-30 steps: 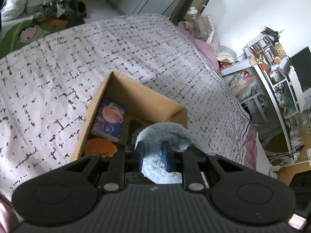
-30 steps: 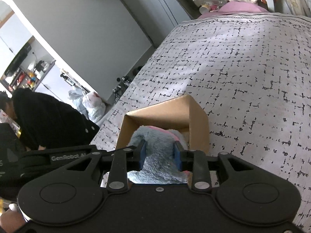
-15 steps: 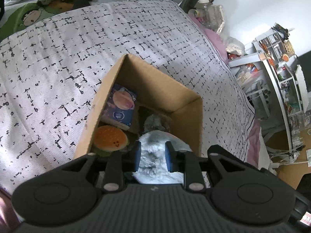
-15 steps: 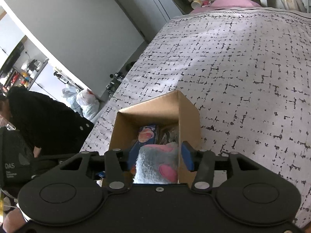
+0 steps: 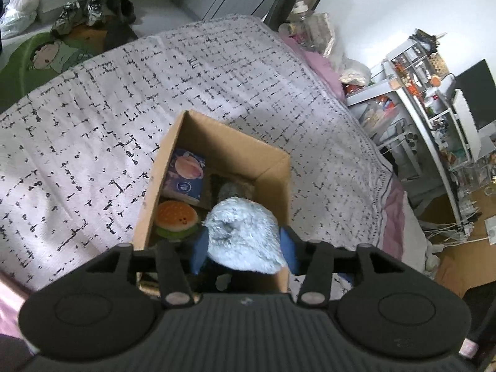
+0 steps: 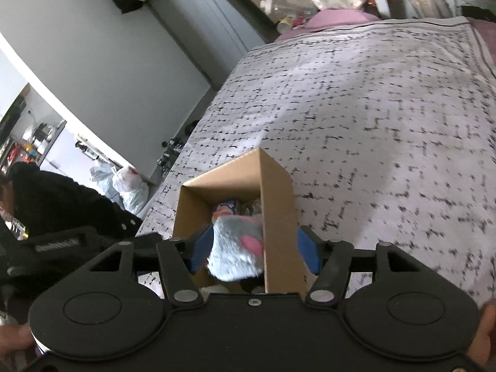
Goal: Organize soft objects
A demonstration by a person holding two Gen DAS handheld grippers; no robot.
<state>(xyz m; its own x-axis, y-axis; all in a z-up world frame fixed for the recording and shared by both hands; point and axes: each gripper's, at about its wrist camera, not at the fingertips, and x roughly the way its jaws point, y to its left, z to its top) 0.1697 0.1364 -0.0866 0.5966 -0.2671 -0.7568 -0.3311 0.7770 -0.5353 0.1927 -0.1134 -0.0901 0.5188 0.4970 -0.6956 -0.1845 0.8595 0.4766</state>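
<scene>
A grey-blue furry plush with pink patches rests in an open cardboard box on the bed. My left gripper is open, its blue pads standing on either side of the plush. My right gripper is open wide over the box's near corner, straddling its wall. Inside the box lie a burger plush, a blue printed pack and a dark furry item.
The bed has a white cover with black dashes. A cluttered white shelf unit stands right of the bed. Shoes lie on the floor beyond. A person in black is at the left.
Both grippers opened and let go of the plush, which now sits in the box. Both grippers drew back slightly.
</scene>
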